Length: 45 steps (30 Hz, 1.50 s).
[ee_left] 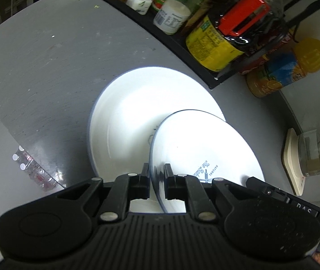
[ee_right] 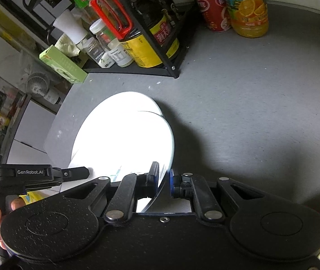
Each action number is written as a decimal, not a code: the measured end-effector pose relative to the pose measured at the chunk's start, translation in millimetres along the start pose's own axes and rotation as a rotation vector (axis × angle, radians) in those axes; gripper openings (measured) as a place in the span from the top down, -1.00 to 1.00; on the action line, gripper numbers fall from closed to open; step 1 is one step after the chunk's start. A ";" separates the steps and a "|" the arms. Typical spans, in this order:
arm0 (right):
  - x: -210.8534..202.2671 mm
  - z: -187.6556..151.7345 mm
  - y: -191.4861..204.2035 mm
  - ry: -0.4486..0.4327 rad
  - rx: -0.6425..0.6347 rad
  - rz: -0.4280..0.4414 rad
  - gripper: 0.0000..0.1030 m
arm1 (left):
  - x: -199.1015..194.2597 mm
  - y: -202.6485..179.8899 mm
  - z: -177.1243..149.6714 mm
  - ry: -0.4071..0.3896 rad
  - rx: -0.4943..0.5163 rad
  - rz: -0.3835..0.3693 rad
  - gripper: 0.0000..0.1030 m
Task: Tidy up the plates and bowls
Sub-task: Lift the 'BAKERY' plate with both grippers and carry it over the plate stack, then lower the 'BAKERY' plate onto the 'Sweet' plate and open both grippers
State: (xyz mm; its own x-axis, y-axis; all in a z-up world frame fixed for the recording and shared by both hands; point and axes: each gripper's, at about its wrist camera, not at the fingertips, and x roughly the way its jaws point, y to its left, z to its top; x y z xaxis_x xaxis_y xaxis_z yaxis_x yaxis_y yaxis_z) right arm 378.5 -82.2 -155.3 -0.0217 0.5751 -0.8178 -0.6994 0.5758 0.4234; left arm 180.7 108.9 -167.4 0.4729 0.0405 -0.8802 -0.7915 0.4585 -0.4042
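Holding the small plate (ee_left: 205, 155) by its near rim, your left gripper (ee_left: 156, 175) has its fingers clenched on the edge, one on each side. The small plate is tilted, with its far edge toward 12 o'clock, and it hangs over the big plate (ee_left: 132, 112), which lies flat on the bench (ee_left: 47, 67). Your right gripper (ee_right: 164, 180) sits at the same small plate's other side; its fingers are on both sides of the rim, but a thin gap shows by the blue pad, so you cannot tell if it grips. The big plate is just ahead and below, so lowering straight down looks like the next job. Only the left view shows the blue writing on the small plate. Only the right view shows the juice bottle (ee_right: 247, 6) at 1 o'clock.
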 end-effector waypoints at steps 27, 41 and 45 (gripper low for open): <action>32.0 2.8 23.4 0.022 -0.027 -0.107 0.83 | 35.0 10.9 25.6 -0.011 0.039 0.096 0.67; 37.6 5.4 22.2 0.044 -0.016 -0.114 0.68 | -6.3 -1.8 47.8 -0.101 0.129 0.183 -0.22; 42.8 5.2 22.1 0.061 -0.021 -0.115 0.52 | 7.8 8.5 50.6 -0.063 0.096 0.194 -0.22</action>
State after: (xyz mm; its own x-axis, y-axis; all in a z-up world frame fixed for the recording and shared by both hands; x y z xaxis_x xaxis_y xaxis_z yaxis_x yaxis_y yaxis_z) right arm 365.8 -41.9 -179.0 0.0166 0.4688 -0.8831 -0.7143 0.6236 0.3176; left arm 197.2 158.1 -165.2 0.3413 0.1905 -0.9205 -0.8308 0.5191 -0.2006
